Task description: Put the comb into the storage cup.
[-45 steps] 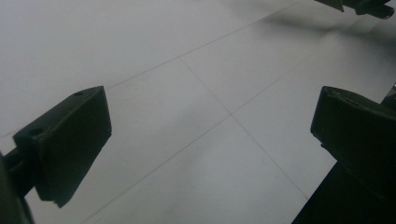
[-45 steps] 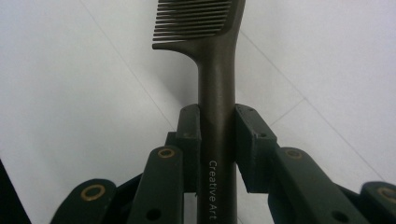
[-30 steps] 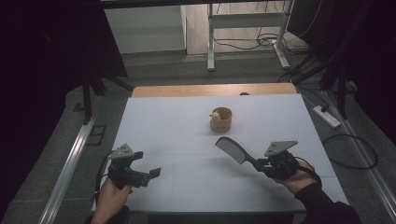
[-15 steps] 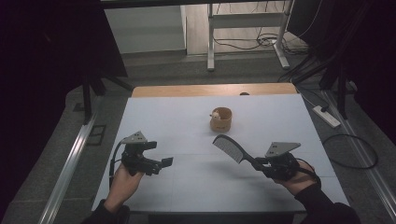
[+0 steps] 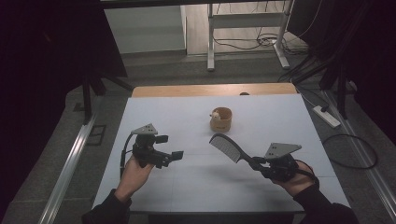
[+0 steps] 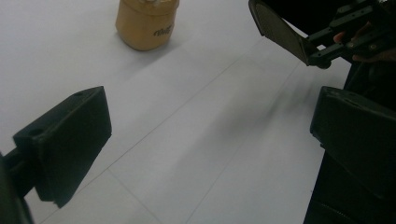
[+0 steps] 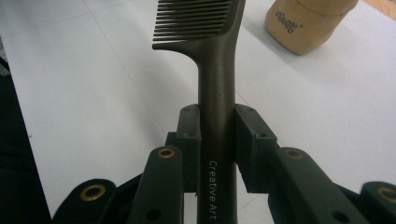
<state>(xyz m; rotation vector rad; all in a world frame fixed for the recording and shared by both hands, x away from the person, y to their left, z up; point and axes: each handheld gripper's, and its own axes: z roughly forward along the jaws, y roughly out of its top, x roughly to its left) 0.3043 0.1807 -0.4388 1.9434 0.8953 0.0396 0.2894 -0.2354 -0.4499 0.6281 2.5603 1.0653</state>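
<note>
High view first: the right tool (image 5: 254,161) is clamped on the handle of a dark comb (image 5: 227,148), and the comb's toothed head slants up and away from that tool toward the middle of the white tabletop (image 5: 187,116), raised off the surface. Right gripper view gives the close look: both pads pressed snug against the handle from either side, the handle running straight out between them, white lettering on it, the teeth fanned at the far end. Beyond the comb's head, well ahead of the right tool, stands a small tan cup (image 5: 221,119) with something pale inside, upright and apart from everything else. Over on the other side, the left tool (image 5: 173,155) is held above the tabletop in the person's left hand (image 5: 133,170), pointing across toward the comb. Left gripper view settles it: jaws spread wide, nothing between them but bare white surface, the tan cup ahead of it and off to one side, and the comb with the right tool off toward the far corner.
</note>
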